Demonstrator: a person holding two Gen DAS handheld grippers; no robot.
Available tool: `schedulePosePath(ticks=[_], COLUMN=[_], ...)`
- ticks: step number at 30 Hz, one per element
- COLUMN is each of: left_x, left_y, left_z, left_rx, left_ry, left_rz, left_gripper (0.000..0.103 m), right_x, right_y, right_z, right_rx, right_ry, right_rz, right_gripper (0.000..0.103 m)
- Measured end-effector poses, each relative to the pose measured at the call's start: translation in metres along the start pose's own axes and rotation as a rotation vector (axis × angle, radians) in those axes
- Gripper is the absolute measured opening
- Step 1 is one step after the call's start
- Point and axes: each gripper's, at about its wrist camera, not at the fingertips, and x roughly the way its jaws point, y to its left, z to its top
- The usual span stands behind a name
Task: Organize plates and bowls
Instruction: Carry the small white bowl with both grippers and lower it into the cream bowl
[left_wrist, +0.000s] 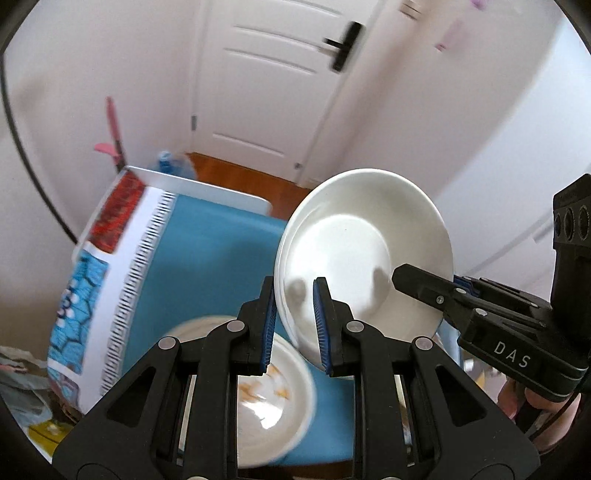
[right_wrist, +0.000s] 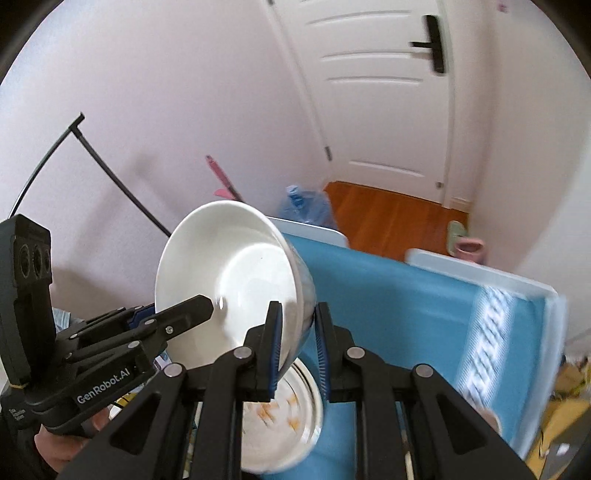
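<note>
Clearly, a white bowl (left_wrist: 364, 254) is hanging tilted at frame centre, both tools pinching its rim: the left tool (left_wrist: 294, 325) at its lower edge, the right tool (right_wrist: 298, 347) opposite. Below, a patterned plate (right_wrist: 280, 417) is lying blurred on the blue worktop (left_wrist: 218, 254), half hidden behind tool fingers.

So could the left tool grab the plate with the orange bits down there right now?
Probably not yet. The left tool is shut on the rim of the plain white ceramic bowl, which the right tool grips too. The white plate with orange pattern lies uncovered below, but both tools are busy.
</note>
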Motion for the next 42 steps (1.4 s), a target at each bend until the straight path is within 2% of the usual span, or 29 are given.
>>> schedulePosePath(ticks=[8,16,23,29,32,38,42], left_x=[0.014,0.059,0.097,0.122,0.137,0.148,0.151], left_y=[-0.086,-0.144,-0.168,-0.175,-0.179,-0.182,-0.186], left_z=[-0.051,-0.096,-0.117,-0.120,-0.124,-0.137,-0.135], left_rx=[0.099,0.194,0.285,0.353,0.383,0.429,0.457], left_ry=[0.099,0.267,0.356,0.406,0.417,0.434,0.421], left_rz=[-0.094,-0.121,-0.073,-0.019,0.013,0.058,0.082], left_gripper=[0.017,0.017,0.017,0.017,0.017,0.017,0.017], right_x=[-0.067,-0.086,-0.070,-0.056,-0.049,-0.040,-0.039], right_y=[-0.052,-0.106,-0.146,-0.166,-0.170,-0.175,-0.176], right_z=[-0.070,-0.131,-0.164,-0.174,-0.175,-0.179,-0.180], right_rx=[0.118,0.255,0.362,0.413,0.417,0.414,0.413], right_ry=[-0.032,0.003,0.049,0.086,0.102,0.129,0.133], right_rz=[-0.095,-0.173,-0.177,-0.167,-0.168,-0.181,-0.181], right_gripper=[0.016,0.016,0.016,0.016,0.016,0.016,0.016])
